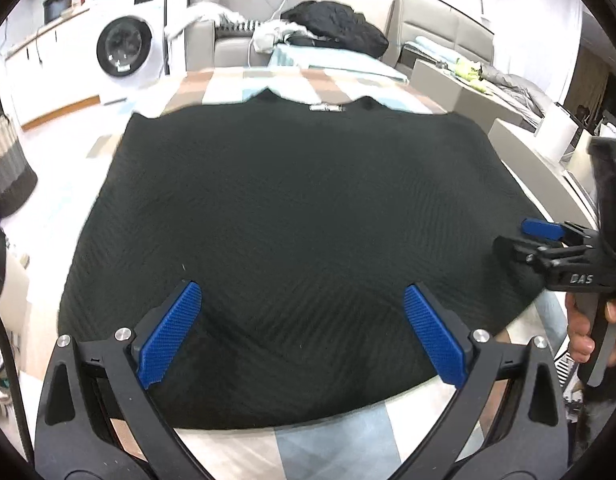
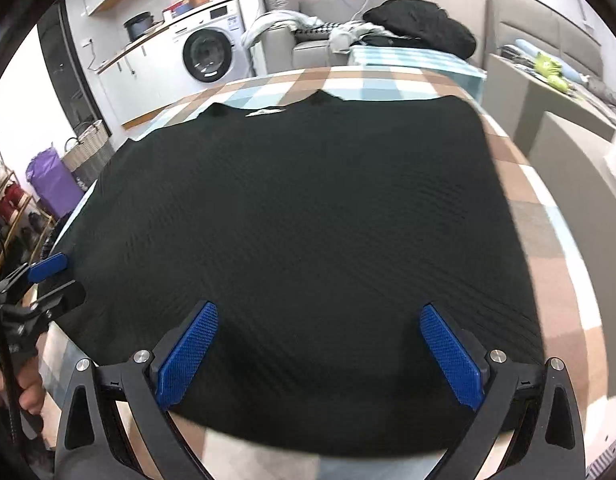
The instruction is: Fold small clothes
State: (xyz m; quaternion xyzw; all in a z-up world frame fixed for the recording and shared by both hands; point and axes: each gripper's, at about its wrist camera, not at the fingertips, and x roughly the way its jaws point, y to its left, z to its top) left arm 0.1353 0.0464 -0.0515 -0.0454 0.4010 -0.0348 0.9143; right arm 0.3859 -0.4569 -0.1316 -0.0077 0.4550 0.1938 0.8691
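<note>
A black ribbed garment [image 1: 292, 208] lies spread flat on the checked table, its neckline and label at the far end; the right wrist view shows the same garment [image 2: 300, 216]. My left gripper [image 1: 302, 300] hovers open over the near hem, blue pads wide apart with nothing between them. My right gripper [image 2: 318, 320] is also open above the near hem, further right. In the left wrist view the right gripper [image 1: 524, 240] shows at the garment's right edge, held by a hand [image 1: 588, 328]. The left gripper [image 2: 56, 276] appears at the left edge of the right wrist view.
The checked tablecloth [image 2: 548, 216] shows bare on the right side and beyond the collar. A washing machine [image 1: 128, 48] stands far left, a sofa with a dark clothes pile [image 1: 336, 24] behind the table. A woven basket [image 1: 8, 172] sits on the floor at left.
</note>
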